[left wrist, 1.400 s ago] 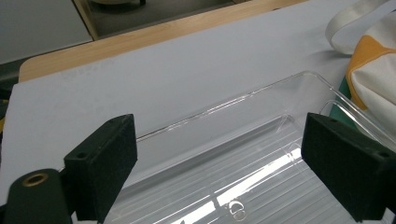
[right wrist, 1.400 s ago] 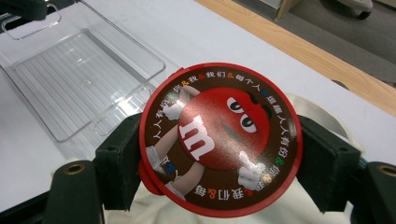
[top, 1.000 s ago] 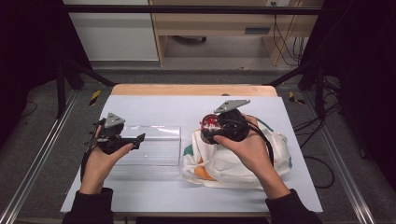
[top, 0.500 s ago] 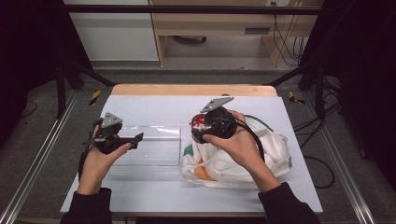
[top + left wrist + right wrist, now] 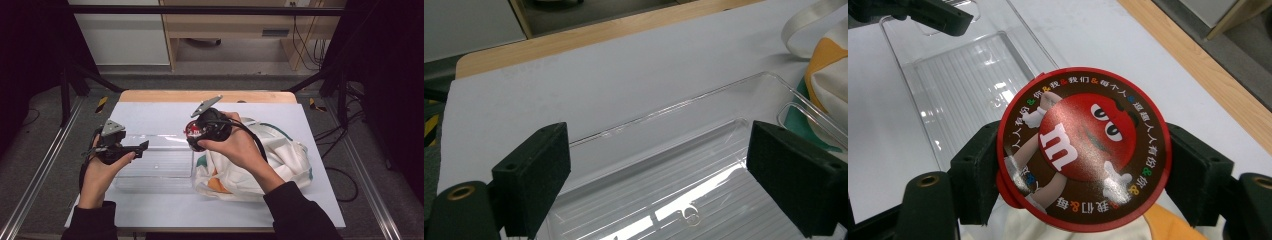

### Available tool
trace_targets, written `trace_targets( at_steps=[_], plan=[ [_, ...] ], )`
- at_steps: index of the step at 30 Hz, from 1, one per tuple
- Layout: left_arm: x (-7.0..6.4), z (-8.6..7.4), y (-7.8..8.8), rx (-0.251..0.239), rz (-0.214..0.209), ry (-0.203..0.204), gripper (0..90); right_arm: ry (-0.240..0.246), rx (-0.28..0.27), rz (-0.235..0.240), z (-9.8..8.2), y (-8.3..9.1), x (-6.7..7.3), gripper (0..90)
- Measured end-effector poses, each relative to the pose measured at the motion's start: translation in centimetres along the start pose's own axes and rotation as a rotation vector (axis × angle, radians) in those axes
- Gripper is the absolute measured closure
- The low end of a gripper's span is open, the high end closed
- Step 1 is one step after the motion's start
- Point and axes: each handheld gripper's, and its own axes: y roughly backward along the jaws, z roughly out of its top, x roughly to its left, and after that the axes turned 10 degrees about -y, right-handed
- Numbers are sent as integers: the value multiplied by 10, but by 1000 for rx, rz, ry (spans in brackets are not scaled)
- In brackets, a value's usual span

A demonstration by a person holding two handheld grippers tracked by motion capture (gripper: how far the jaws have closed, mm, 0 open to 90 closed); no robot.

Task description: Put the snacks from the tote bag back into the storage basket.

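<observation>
— What colours on the M&M's candy tub [image 5: 1083, 150] between the black pads [image 5: 975, 170] of the right gripper [image 5: 192, 137]?

— Red rim, dark brown lid, a red cartoon candy with a white "m" and white gloves (ringed by white lettering with coloured ampersands).

— And the tray ahead of it?

— The plastic tray [image 5: 955, 70] is clear, ribbed with fine lines, on a white table cover [image 5: 150, 112] edged in pale wood.

— The tote bag [image 5: 280, 155] beneath?

— Cream, with orange and teal patches.

— The left gripper [image 5: 142, 146]?

— Black.
</observation>
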Motion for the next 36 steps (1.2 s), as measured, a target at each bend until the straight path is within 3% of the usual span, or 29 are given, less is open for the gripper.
trace_targets(
  at_steps=[12,18,36],
  plan=[
    [9,-6,0,11,16,18,104,30,8,55,11,-27,7,262],
    [11,-6,1,16,23,19,103,30,8,58,14,-36,10,262],
    [13,-8,0,33,32,12,101,16,-15,60,17,-45,12,262]
  ],
)
